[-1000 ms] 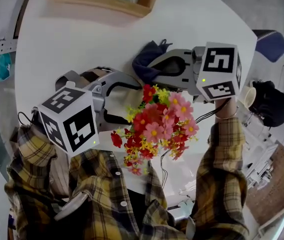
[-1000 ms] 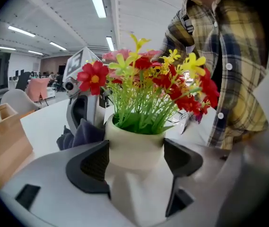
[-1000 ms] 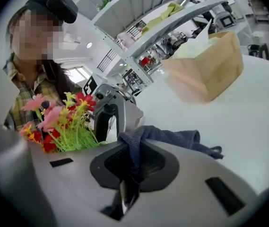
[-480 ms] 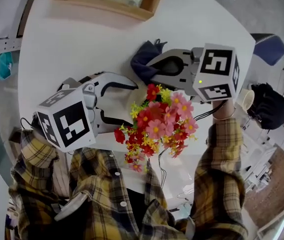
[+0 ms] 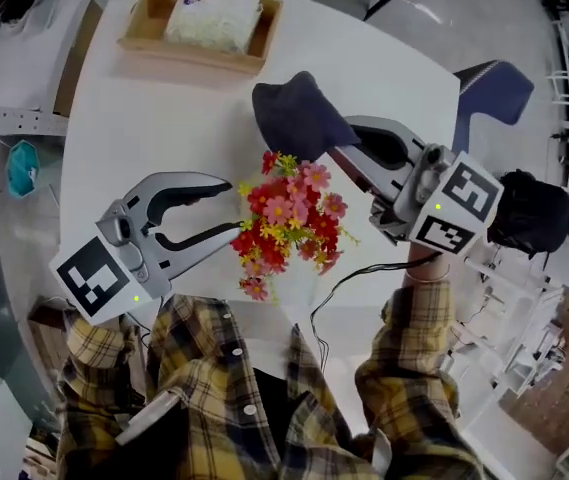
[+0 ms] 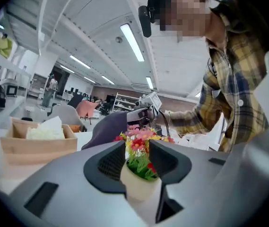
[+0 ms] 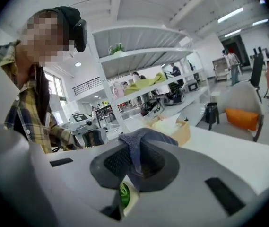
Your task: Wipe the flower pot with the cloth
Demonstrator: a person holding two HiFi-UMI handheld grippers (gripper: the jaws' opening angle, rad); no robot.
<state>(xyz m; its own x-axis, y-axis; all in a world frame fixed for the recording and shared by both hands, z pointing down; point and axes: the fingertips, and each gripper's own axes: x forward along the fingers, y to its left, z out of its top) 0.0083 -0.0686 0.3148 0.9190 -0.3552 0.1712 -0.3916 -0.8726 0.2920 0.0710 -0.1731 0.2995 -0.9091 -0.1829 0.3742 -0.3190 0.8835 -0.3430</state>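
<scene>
A cream flower pot (image 6: 139,186) with red, pink and yellow flowers (image 5: 286,216) sits between the pads of my left gripper (image 6: 137,148). Its jaws are closing and they touch the pot on both sides. In the head view the left gripper (image 5: 236,208) reaches in from the left and the blooms hide the pot. My right gripper (image 5: 332,148) is shut on a dark blue cloth (image 5: 299,118), which drapes over its tips beside the flowers. In the right gripper view the cloth (image 7: 146,138) hangs between the pads, with a bit of the pot below.
A wooden tray (image 5: 144,38) with white tissue stands at the far side of the round white table (image 5: 154,128). A blue chair (image 5: 494,88) is beyond the table at right. A black cable (image 5: 339,288) trails from the right gripper.
Both grippers have risen above the table. The left jaws went from wide open to gripping the pot. The cloth came up off the table in the right gripper.
</scene>
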